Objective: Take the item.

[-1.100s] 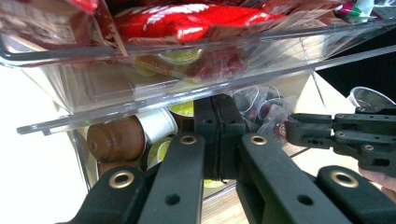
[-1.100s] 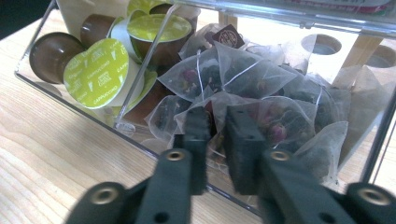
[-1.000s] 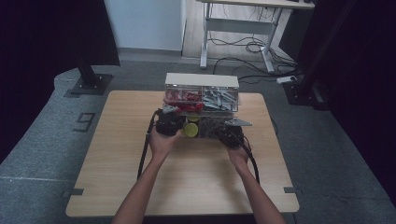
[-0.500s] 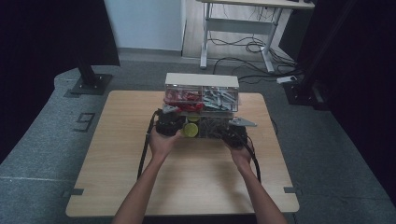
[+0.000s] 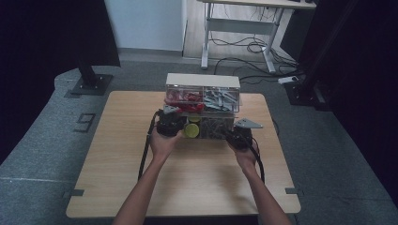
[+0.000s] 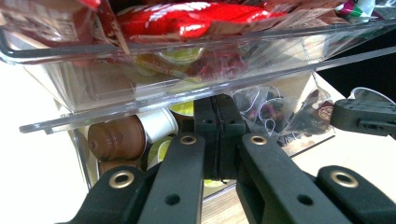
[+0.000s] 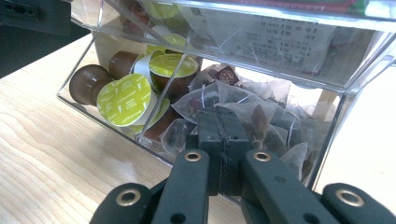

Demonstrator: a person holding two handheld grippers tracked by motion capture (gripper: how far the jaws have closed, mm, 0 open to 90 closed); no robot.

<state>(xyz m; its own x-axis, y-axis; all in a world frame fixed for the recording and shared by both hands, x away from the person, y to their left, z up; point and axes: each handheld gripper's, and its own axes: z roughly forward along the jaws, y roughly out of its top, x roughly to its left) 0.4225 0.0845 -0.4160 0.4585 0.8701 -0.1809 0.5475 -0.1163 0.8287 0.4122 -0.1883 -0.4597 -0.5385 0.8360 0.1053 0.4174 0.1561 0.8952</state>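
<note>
A clear two-drawer organizer (image 5: 202,80) stands at the far middle of the wooden table (image 5: 117,159). Its upper drawer (image 5: 202,99) holds red packets (image 6: 187,21) and silvery ones. The lower drawer (image 7: 327,135) sticks out toward me, with brown capsules with yellow-green lids (image 7: 123,106) on one side and tea bags (image 7: 243,112) on the other. My left gripper (image 5: 174,117) is shut, its tips (image 6: 219,109) under the upper drawer's front lip, beside a brown capsule (image 6: 116,137). My right gripper (image 5: 236,130) is shut, its tips (image 7: 219,122) against the lower drawer's clear front by the tea bags.
Bare tabletop lies on both sides of the organizer and in front of my hands. Beyond the table stand a desk frame (image 5: 239,28) with cables on the floor and a dark stand base (image 5: 89,84) at the left.
My right gripper has shifted a little to the right along the lower drawer's front. The left gripper has kept still, and both stay shut.
</note>
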